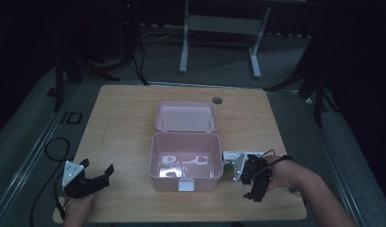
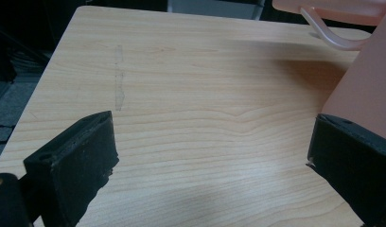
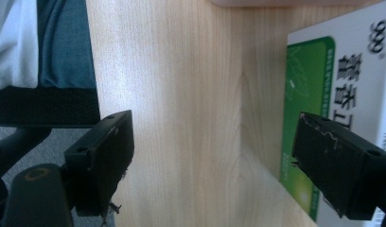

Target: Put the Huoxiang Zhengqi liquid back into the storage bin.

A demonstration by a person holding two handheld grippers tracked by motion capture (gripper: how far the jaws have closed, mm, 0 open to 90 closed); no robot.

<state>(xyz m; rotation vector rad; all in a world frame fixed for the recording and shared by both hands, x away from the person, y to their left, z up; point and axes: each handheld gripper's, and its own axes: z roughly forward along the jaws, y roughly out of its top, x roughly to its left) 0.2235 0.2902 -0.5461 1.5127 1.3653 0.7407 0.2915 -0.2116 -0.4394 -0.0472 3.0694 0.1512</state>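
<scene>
An open pink plastic box (image 1: 185, 163) stands mid-table, its lid (image 1: 185, 116) folded back flat behind it. Pale shapes lie on its floor; I cannot tell what they are. A green and white carton (image 1: 233, 156) lies just right of the box. My right gripper (image 1: 234, 169) hovers beside that carton, open and holding nothing. In the right gripper view its jaws (image 3: 212, 139) spread wide over bare wood, the right one overlapping the carton (image 3: 342, 80). My left gripper (image 1: 99, 166) is open near the front left corner. In its own view it (image 2: 212, 142) frames bare wood, with the box wall (image 2: 366, 90) at right.
The wooden table (image 1: 120, 123) has free surface left of the box and behind the lid. A round cable hole (image 1: 217, 100) sits at the back edge. A black cable (image 1: 54, 146) loops off the left side. A white desk frame (image 1: 219, 28) stands beyond the table.
</scene>
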